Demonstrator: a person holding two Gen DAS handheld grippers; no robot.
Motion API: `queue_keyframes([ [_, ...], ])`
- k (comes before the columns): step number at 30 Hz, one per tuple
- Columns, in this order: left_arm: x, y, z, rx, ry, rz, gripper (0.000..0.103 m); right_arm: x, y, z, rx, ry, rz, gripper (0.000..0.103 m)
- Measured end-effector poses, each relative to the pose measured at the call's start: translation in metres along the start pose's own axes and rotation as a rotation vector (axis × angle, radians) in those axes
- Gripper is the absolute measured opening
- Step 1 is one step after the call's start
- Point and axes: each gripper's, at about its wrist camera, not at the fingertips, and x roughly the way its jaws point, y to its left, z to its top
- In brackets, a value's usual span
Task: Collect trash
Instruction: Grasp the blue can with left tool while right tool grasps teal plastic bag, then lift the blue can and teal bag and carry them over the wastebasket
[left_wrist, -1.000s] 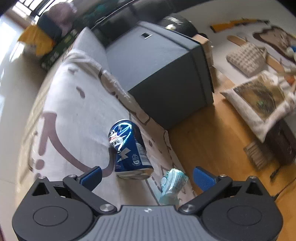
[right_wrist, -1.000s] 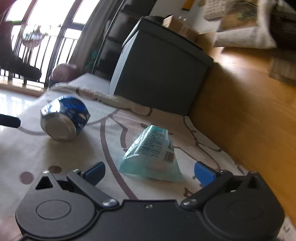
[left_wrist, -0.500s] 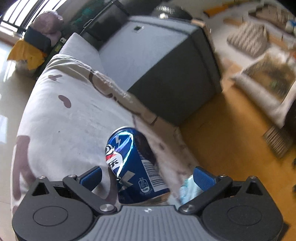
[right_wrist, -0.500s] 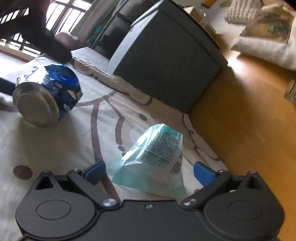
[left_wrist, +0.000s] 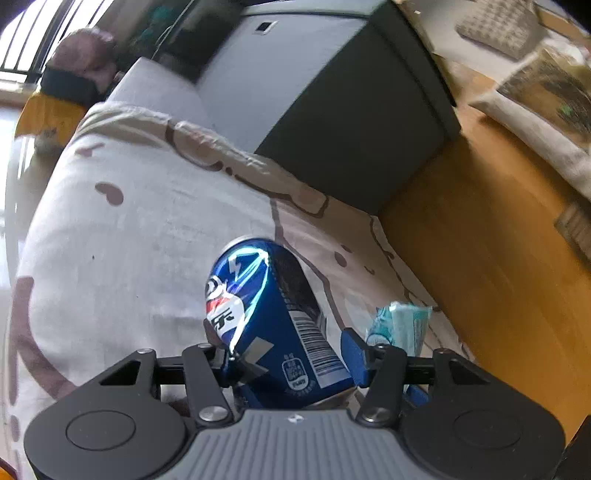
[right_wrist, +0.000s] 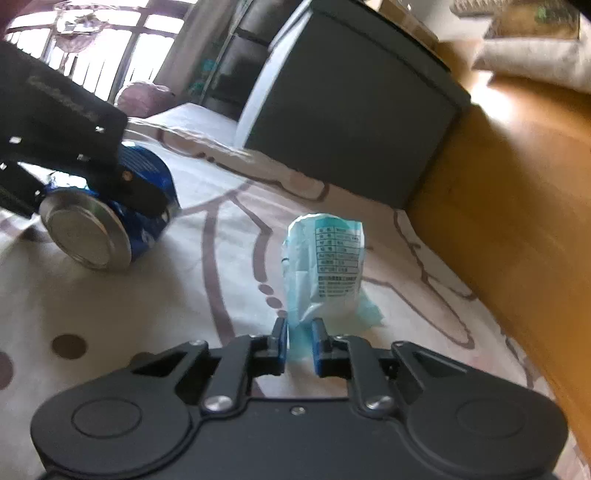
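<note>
A cream fabric cover (left_wrist: 140, 236) printed with brown curved lines and dots spreads over a low padded surface. Along its far edge stands a dark grey box-shaped ottoman (left_wrist: 332, 110), and to the right runs a warm wooden floor (left_wrist: 498, 258). A pale cushion (left_wrist: 546, 110) with a dark picture on it lies on the floor in the far right corner. Bright window bars show at the upper left.

A dented blue soda can (left_wrist: 266, 325) lies on its side on the cover, its top rim pointing away from the left camera. The left claw (left_wrist: 288, 354) is clamped across the can's lower body, one blue pad pressed to each side. In the right wrist view the same can (right_wrist: 110, 229) shows its silver base toward the camera, with the left claw's black fingers (right_wrist: 140, 192) wrapped over it.

Just to the right of the can, a crumpled teal snack wrapper (right_wrist: 325, 269) stands up from the cover, printed panel facing the right camera. The right claw (right_wrist: 299, 343) is pinched together on the wrapper's near lower edge, so the thin plastic is squeezed between the two blue pads. From the left wrist view the wrapper (left_wrist: 402, 325) peeks out just beyond that claw's right finger, close to the edge of the cover where the wooden floor begins.
</note>
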Motion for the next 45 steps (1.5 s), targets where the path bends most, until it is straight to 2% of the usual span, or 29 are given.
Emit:
queue_keyframes([
  [9, -0.033, -0.025, -0.008, 0.153, -0.012, 0.072, 0.048, -0.045, -0.007, -0.008, 0.056, -0.034, 0.061, 0.007],
  [17, -0.072, -0.048, -0.035, 0.291, 0.025, 0.117, 0.042, -0.116, -0.027, -0.030, 0.257, -0.027, 0.153, 0.006],
  [23, -0.105, -0.065, -0.065, 0.339, 0.043, 0.104, 0.037, -0.177, -0.037, -0.053, 0.386, -0.005, 0.230, 0.006],
  [32, -0.147, -0.087, -0.113, 0.360, 0.047, 0.030, 0.033, -0.257, -0.035, -0.095, 0.407, 0.039, 0.343, 0.008],
  [33, -0.150, -0.090, -0.119, 0.369, 0.051, 0.022, 0.033, -0.261, -0.035, -0.097, 0.413, 0.045, 0.355, 0.011],
  [35, -0.156, -0.095, -0.129, 0.387, 0.055, 0.010, 0.033, -0.269, -0.036, -0.101, 0.423, 0.060, 0.380, 0.029],
  [37, -0.161, -0.097, -0.137, 0.399, 0.057, -0.001, 0.033, -0.276, -0.039, -0.101, 0.439, 0.060, 0.390, 0.054],
  [40, -0.164, -0.097, -0.146, 0.400, 0.068, -0.016, 0.033, -0.280, -0.042, -0.099, 0.466, 0.049, 0.400, 0.069],
  [45, -0.169, -0.094, -0.150, 0.402, 0.069, -0.034, 0.032, -0.272, -0.035, -0.089, 0.423, 0.067, 0.420, 0.081],
])
